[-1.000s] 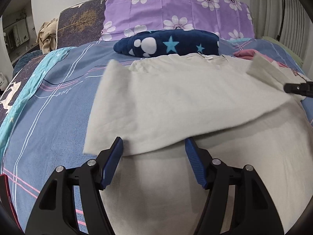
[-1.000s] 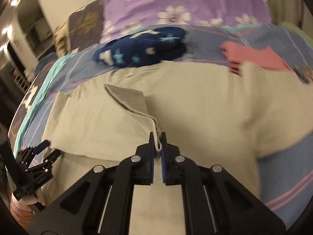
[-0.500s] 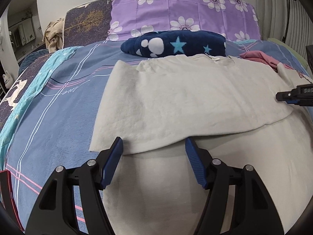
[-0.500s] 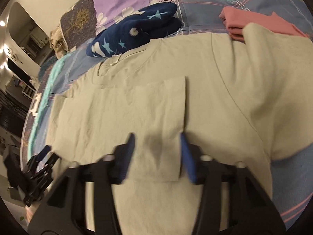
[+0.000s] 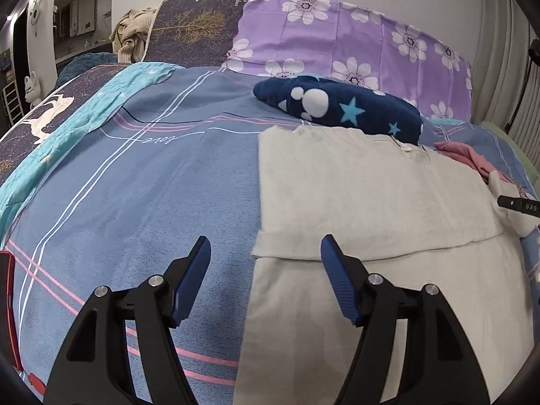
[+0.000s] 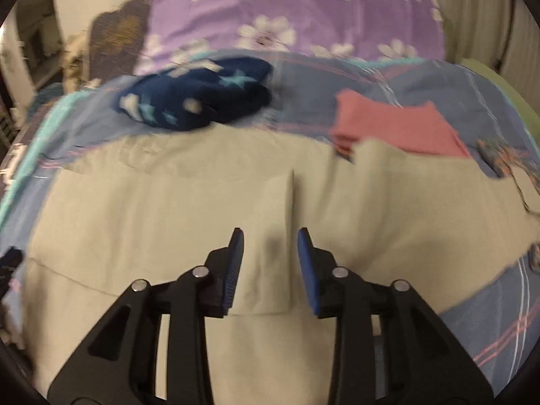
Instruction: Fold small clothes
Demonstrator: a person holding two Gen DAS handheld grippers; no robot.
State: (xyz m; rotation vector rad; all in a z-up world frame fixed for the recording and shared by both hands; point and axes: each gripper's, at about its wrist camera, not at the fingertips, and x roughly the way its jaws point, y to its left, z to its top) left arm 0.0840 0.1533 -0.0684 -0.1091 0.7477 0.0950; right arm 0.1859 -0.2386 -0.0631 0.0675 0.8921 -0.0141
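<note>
Shirt [image 5: 371,209] flat on bed [image 5: 152,185], left sleeve folded in. Both my claws gape wide, holding nothing: left [image 5: 265,258], right [image 6: 268,248]. Right sleeve, lengthwise folds remain.

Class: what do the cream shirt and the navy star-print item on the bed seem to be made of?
Cream shirt: probably a soft matte knit such as cotton; it lies limp and folds flat without shine. Navy star-print item: likely plush fleece; its surface looks fuzzy and thick, its edges rounded.
</note>
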